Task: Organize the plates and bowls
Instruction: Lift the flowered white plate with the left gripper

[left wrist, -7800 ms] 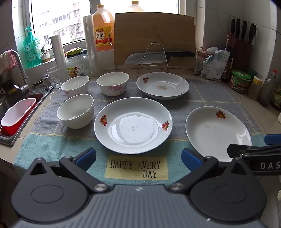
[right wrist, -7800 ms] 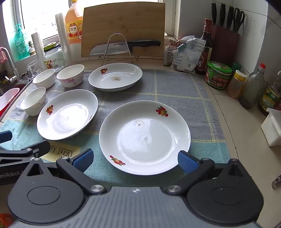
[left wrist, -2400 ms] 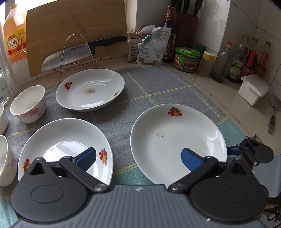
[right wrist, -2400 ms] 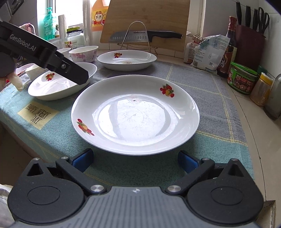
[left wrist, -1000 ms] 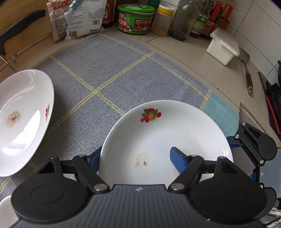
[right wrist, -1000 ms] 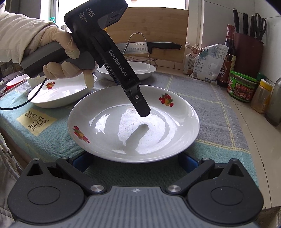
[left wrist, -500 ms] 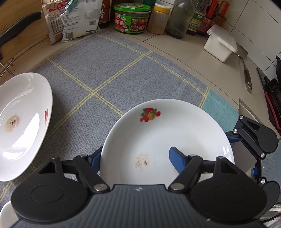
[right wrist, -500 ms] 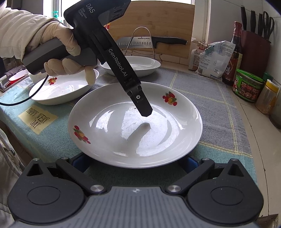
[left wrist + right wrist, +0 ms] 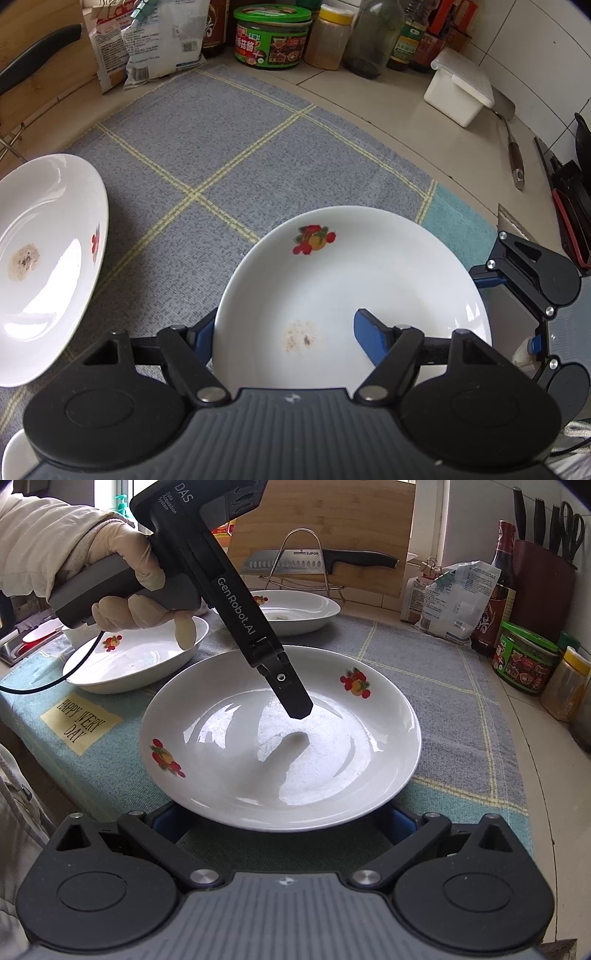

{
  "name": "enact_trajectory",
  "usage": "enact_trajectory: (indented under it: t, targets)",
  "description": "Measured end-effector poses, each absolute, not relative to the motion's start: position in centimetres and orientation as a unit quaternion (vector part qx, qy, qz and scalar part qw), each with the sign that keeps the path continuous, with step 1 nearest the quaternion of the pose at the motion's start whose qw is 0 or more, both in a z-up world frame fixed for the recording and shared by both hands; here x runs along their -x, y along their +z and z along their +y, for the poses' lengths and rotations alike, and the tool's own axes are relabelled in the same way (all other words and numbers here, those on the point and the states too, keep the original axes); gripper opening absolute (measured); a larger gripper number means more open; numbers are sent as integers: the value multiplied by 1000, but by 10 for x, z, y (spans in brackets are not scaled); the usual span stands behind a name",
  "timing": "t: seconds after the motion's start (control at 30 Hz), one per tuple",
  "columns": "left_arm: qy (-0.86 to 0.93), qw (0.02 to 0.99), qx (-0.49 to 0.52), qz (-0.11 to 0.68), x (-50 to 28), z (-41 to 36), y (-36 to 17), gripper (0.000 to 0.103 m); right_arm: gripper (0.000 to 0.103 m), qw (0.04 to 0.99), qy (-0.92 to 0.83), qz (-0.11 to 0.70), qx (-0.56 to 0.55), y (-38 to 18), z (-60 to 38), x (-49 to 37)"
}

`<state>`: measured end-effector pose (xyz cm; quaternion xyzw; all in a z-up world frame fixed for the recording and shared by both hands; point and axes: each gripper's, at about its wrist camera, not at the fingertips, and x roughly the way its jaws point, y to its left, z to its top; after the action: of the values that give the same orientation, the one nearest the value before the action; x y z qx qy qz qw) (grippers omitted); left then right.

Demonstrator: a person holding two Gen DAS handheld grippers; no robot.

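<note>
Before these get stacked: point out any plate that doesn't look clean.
Two do. The near plate between the closing left gripper's fingers has a brownish speckled smear at its centre, and the far plate has a similar stain.

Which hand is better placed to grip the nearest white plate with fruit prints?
Left. The left gripper straddles the rim of the white round plate with fruit prints, jaws closing but not yet pressing. The right gripper sits open, low at its near edge.

Bright, even daylight from window behind; glare patches on glossy white fruit-print plate [image 9: 280, 734], soft gripper shadow inside it. Sharp focus mid-frame; strong fisheye curvature, dark vignetted corners.
</note>
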<state>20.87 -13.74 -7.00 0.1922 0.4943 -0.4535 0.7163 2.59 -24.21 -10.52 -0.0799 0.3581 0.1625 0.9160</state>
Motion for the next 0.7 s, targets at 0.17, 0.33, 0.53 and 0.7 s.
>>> enact_trajectory:
  t: [0.17, 0.33, 0.53, 0.7]
  targets:
    - [-455, 715, -197, 493, -209, -138, -70, 74, 103, 914, 167, 358, 92, -104, -240, -28]
    - [-457, 713, -198, 493, -209, -138, -70, 74, 103, 910, 169, 364, 100, -102, -237, -30]
    - [-456, 715, -195, 494, -209, -137, -69, 74, 103, 907, 170, 372, 104, -101, -237, -33]
    - [-455, 719, -190, 490, -207, -136, -64, 74, 103, 907, 171, 372, 104, -97, -237, -33]
